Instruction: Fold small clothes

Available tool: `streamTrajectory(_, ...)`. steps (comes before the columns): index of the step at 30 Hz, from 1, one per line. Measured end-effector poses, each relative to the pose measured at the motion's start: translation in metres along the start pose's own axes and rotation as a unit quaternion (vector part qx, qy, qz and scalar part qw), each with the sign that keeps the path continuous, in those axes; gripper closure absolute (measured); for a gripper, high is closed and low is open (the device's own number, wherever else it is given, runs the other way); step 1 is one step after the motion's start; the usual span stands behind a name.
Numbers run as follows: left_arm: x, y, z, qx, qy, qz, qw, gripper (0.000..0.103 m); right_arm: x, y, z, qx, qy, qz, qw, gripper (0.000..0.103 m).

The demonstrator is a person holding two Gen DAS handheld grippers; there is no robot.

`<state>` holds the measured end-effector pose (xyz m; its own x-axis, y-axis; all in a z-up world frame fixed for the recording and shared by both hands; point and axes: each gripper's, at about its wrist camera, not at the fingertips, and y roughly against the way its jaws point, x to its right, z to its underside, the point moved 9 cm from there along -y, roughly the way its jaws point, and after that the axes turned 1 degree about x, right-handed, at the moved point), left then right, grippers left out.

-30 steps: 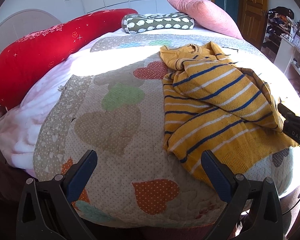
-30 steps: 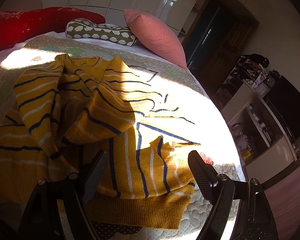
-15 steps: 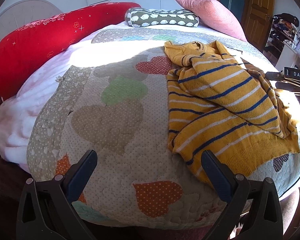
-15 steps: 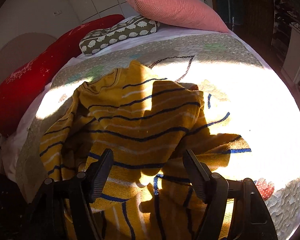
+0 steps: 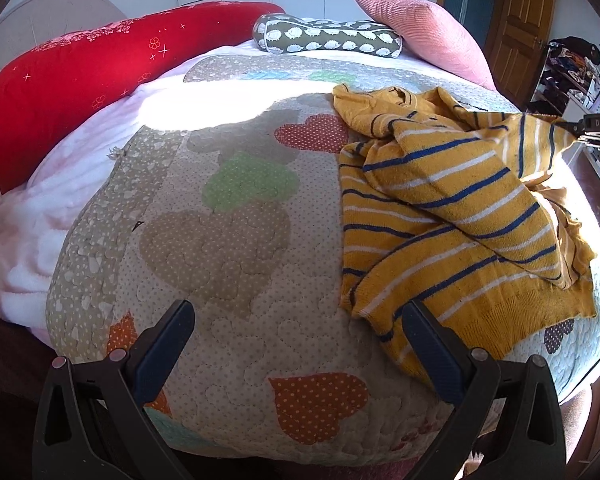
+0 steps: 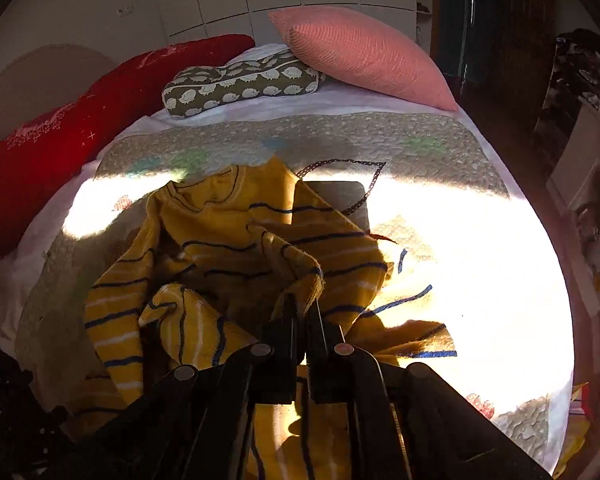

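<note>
A small yellow sweater (image 5: 452,216) with blue and white stripes lies crumpled on the right half of the quilted bed. My left gripper (image 5: 296,344) is open and empty, hovering over the quilt's near edge, left of the sweater's hem. My right gripper (image 6: 306,308) is shut on a fold of the sweater (image 6: 236,240) and holds that edge lifted off the bed. In the left wrist view the right gripper (image 5: 572,126) shows at the far right, pinching the raised corner.
The heart-patterned quilt (image 5: 228,208) covers the bed. A red bolster (image 5: 80,76) lies along the left side, a hedgehog-print pillow (image 5: 328,38) and a pink cushion (image 5: 420,28) at the head. Shelves (image 5: 572,72) stand right of the bed.
My right gripper has closed on an edge of the sweater and raised it; it was open above the sweater before. My left gripper has stayed open and moved back slightly.
</note>
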<state>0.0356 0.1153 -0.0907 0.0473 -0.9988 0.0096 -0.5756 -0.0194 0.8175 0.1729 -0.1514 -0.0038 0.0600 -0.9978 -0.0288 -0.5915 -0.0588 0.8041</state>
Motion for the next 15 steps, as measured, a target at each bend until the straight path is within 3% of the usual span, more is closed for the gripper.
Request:
streamTrajectory(2, -0.002, 0.000, -0.001, 0.001, 0.005, 0.000, 1.0000, 0.000, 0.040, -0.001, -0.035, 0.025, 0.021, 0.104, 0.994, 0.100)
streamTrajectory(4, -0.005, 0.000, -0.002, 0.001, 0.008, -0.002, 1.0000, 0.000, 0.084, -0.009, -0.065, 0.038, 0.035, 0.203, 0.978, 0.100)
streamTrajectory(6, -0.007, -0.001, -0.002, -0.001, 0.010, -0.005, 0.9999, 0.000, 0.121, -0.025, -0.082, 0.027, 0.024, 0.247, 0.968, 0.099)
streamTrajectory(10, -0.012, -0.002, -0.001, -0.003, 0.014, -0.013, 0.9998, 0.000, 0.172, -0.067, -0.074, -0.052, -0.063, 0.236, 0.968, 0.088)
streamTrajectory(12, -0.013, -0.002, -0.001, -0.002, 0.013, -0.016, 0.9998, 0.000, 0.176, -0.068, -0.065, -0.047, -0.102, 0.208, 0.972, 0.082)
streamTrajectory(15, -0.013, -0.005, 0.000, -0.004, 0.013, -0.015, 0.9998, 0.000, 0.162, -0.058, -0.050, -0.037, -0.124, 0.172, 0.977, 0.063)
